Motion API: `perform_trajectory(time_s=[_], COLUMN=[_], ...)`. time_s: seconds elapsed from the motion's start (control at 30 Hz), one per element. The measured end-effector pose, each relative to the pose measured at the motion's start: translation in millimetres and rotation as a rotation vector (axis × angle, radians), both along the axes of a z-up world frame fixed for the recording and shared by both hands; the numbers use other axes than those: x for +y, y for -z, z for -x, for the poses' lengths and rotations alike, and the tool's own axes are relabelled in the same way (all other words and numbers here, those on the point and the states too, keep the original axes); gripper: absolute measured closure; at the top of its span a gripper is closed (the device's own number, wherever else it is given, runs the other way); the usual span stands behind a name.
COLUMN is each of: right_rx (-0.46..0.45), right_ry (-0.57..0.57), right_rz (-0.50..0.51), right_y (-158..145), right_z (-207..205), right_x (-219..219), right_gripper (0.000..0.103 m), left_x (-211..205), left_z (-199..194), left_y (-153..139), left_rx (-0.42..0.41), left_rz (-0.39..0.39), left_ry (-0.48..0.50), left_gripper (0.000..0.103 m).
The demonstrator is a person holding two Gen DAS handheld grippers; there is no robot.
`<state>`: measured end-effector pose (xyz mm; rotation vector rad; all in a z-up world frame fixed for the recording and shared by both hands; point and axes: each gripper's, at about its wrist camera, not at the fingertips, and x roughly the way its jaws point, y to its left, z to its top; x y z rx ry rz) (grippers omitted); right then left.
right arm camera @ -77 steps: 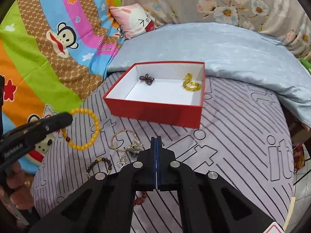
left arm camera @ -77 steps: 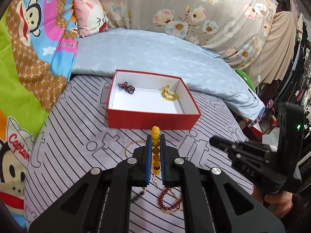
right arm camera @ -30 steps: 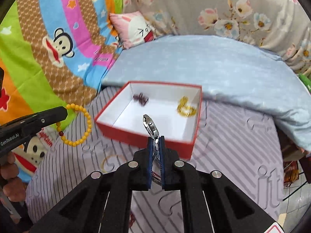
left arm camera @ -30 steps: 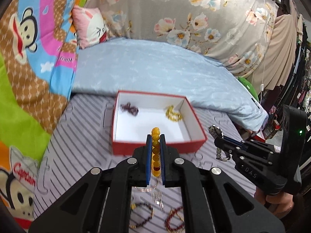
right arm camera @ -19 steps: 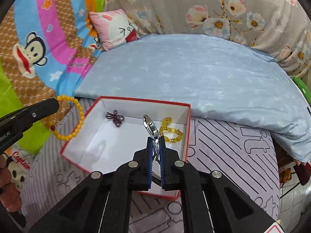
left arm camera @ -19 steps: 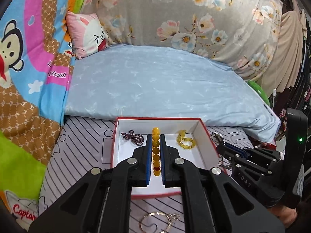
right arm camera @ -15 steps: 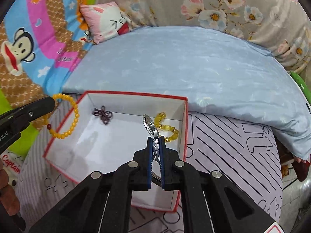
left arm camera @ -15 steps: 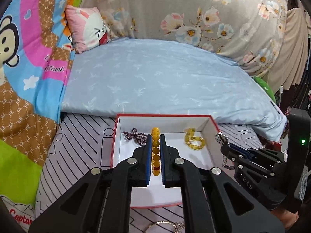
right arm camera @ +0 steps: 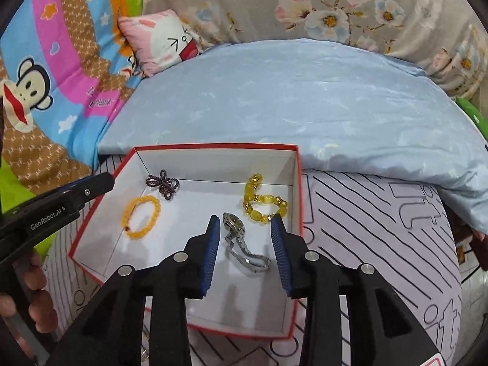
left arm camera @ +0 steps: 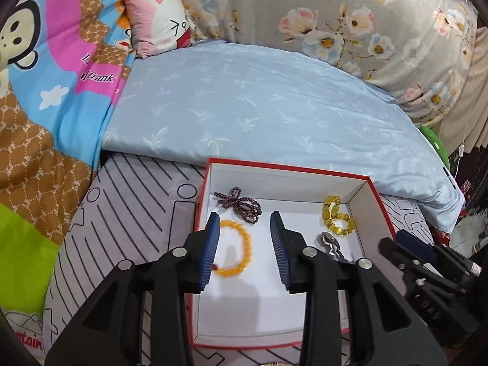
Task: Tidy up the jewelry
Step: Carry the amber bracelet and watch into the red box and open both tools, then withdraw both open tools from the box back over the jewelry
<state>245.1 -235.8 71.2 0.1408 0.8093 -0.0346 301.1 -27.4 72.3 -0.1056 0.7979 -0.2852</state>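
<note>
A red box with a white inside (left arm camera: pixel 381 201) (right arm camera: pixel 300 189) sits on the striped mat. In it lie an orange bead bracelet (left arm camera: pixel 244 253) (right arm camera: pixel 141 216), a dark purple bead bracelet (left arm camera: pixel 241 204) (right arm camera: pixel 163 184), a yellow bead bracelet (left arm camera: pixel 335 216) (right arm camera: pixel 262 202) and a silver watch (left arm camera: pixel 331 245) (right arm camera: pixel 241 244). My left gripper (left arm camera: pixel 245 225) is open above the orange bracelet. My right gripper (right arm camera: pixel 245 225) is open above the watch. Both are empty.
A light blue quilt (left arm camera: pixel 274 106) lies behind the box, with a pink cat pillow (left arm camera: pixel 158 21) and floral fabric (left arm camera: pixel 366 24) beyond. A cartoon monkey blanket (right arm camera: pixel 45 76) covers the left. The striped mat (right arm camera: pixel 381 228) extends right of the box.
Both grippers have opened over the box. The orange bracelet dropped from my left gripper and the watch from my right; both now lie on the box floor.
</note>
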Motion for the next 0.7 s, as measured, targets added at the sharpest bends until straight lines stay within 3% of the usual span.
perform_trajectory(time_s=[0.37, 0.7], right_rx=[0.014, 0.066], right_ry=[-0.001, -0.067], right_rz=[-0.022, -0.027], right_y=[-5.5, 11.3], right_z=[78.4, 144.3], right_x=[0.7, 30.0], right_gripper=[0.069, 0.069], left_x=[29.2, 47.9], left_z=[70.6, 140.2], left_y=[-6.3, 19.3], left_rx=[0.010, 0.078], left_rz=[0.025, 0.014], left_ry=[-0.022, -0.026], left_gripper=[0.070, 0.070])
